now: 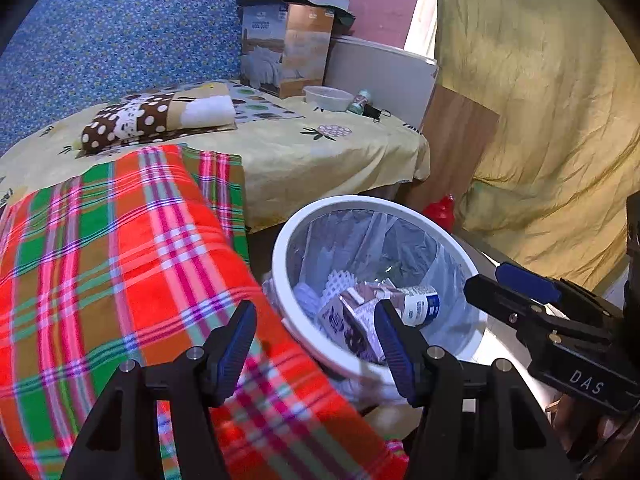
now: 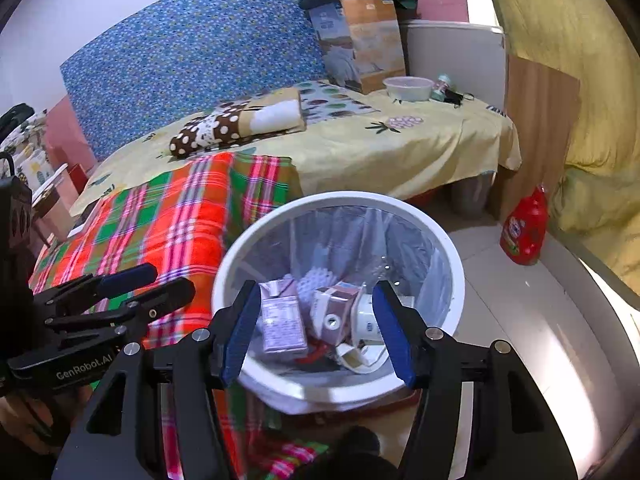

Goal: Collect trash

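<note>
Beside the bed (image 2: pixel 420 148), a lined white bin (image 2: pixel 454 276) holds cartons (image 2: pixel 280 320), so both the left gripper (image 1: pixel 316 348) and right gripper (image 2: pixel 316 332) hover empty, jaws apart.

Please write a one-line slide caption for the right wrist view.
Open right gripper above white trash bin holding discarded cartons, beside a plaid blanket.

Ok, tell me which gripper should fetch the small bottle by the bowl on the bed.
Probably the left gripper: its empty jaws sit over the plaid blanket on the bed side. The right gripper hangs over the bin. The bottle is far from both.
</note>
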`<control>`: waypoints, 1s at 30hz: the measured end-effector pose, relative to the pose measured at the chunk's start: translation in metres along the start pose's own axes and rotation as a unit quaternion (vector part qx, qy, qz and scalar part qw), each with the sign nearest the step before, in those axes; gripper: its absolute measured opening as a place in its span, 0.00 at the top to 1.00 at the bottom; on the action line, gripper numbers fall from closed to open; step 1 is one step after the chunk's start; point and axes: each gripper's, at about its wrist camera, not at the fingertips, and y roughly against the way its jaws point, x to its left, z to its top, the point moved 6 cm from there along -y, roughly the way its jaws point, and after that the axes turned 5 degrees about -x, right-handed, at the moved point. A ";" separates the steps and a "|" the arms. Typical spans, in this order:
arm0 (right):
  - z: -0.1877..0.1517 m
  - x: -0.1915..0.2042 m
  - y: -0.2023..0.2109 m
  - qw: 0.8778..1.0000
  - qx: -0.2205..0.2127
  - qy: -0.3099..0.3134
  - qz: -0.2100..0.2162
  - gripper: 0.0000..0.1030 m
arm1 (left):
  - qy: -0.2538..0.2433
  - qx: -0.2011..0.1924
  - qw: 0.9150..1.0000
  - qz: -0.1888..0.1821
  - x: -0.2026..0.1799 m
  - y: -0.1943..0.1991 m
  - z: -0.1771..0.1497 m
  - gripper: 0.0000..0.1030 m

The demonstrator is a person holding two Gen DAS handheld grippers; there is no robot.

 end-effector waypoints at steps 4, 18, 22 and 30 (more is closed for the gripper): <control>-0.002 0.012 0.010 1.000 -0.007 0.006 0.006 0.42 | 0.003 -0.006 1.000 0.013 0.007 0.021 -0.009 0.41; -0.021 0.051 0.054 0.999 -0.028 0.028 0.036 0.41 | 0.011 -0.037 0.998 0.057 0.022 0.095 -0.039 0.41; -0.029 0.061 0.065 0.998 -0.031 0.037 0.039 0.41 | 0.019 -0.040 0.997 0.065 0.026 0.112 -0.051 0.41; -0.039 0.068 0.075 0.998 -0.032 0.043 0.040 0.41 | 0.024 -0.040 0.997 0.065 0.026 0.133 -0.067 0.41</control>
